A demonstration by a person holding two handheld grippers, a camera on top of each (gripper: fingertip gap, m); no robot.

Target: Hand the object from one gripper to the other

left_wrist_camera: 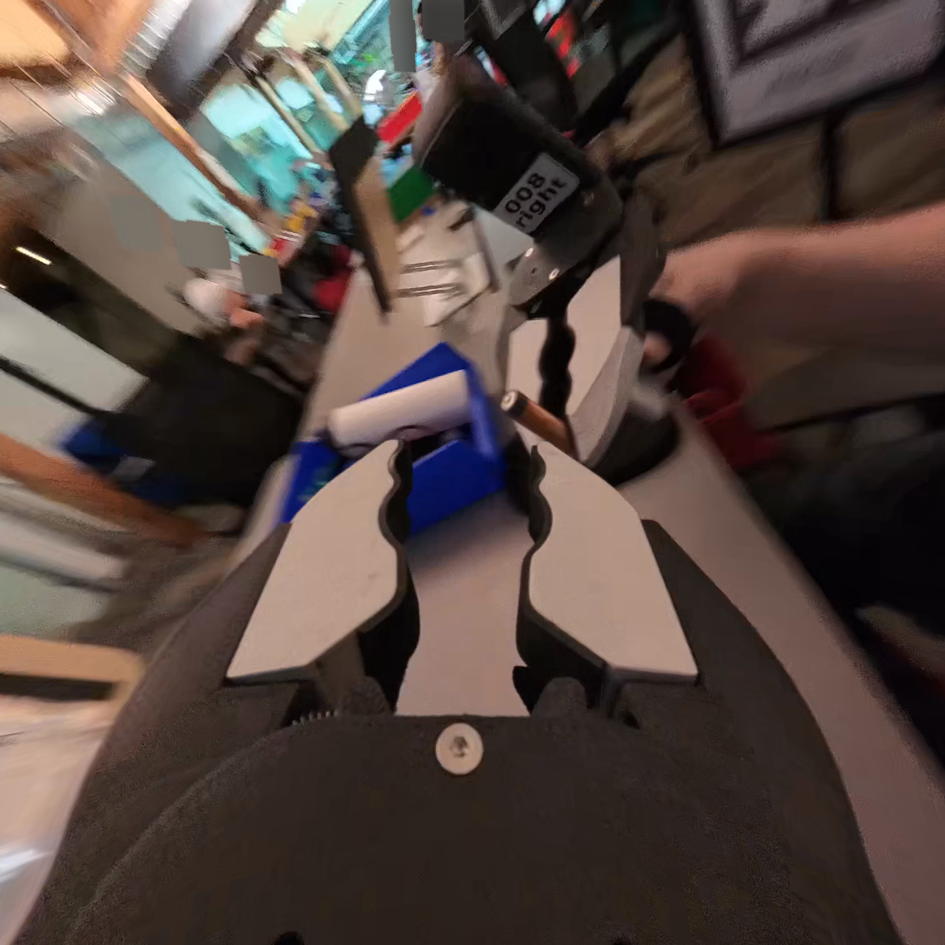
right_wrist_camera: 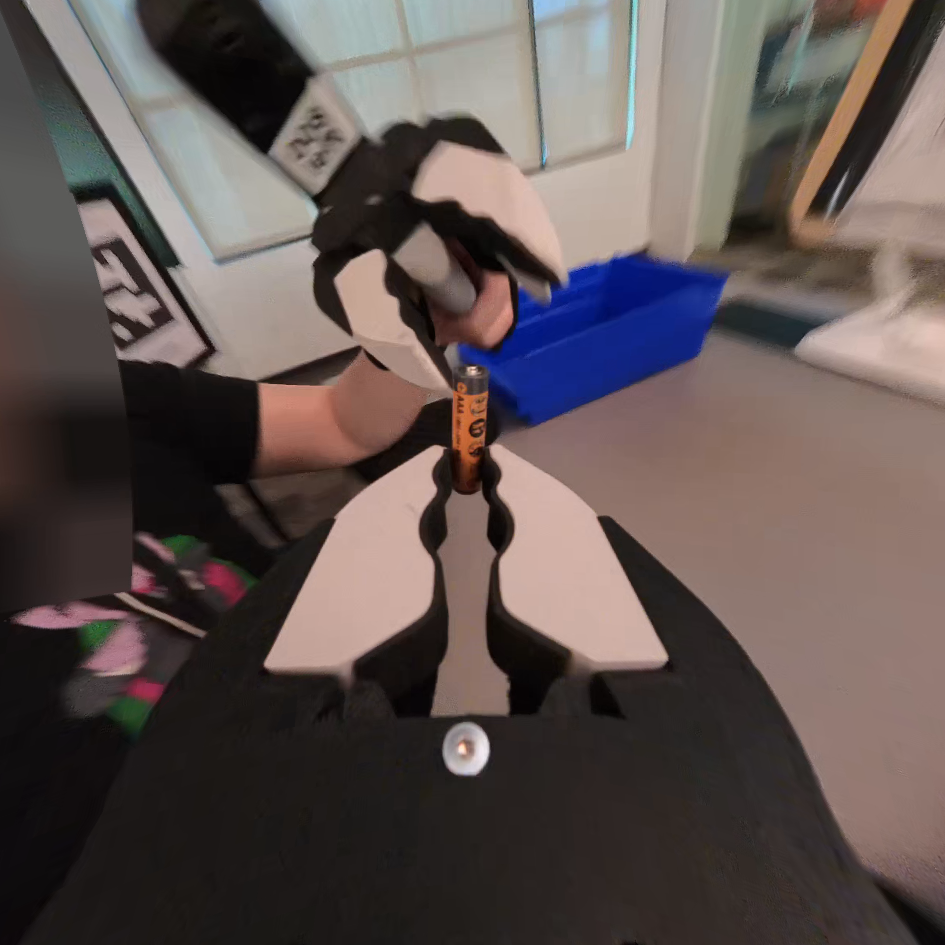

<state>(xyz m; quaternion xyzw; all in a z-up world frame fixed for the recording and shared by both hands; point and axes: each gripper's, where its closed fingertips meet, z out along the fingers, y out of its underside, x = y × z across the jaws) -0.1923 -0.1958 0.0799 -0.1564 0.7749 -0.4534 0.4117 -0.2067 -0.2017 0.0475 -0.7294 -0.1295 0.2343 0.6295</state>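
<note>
Right gripper (right_wrist_camera: pixel 466 460) pinches battery (right_wrist_camera: pixel 469 427); blue bin (left_wrist_camera: pixel 450 480) holds white roll (left_wrist_camera: pixel 399 409).

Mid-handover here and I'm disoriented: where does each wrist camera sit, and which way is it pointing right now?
Left wrist view: sits behind the open, empty left gripper, looking along the grey table at the blue bin and the right gripper; a hand shows at right.
Right wrist view: sits behind the right gripper, shut on the upright battery, facing the left gripper and a white door; a hand and black sleeve show.
Shared: battery, bin, table, both grippers.
</note>
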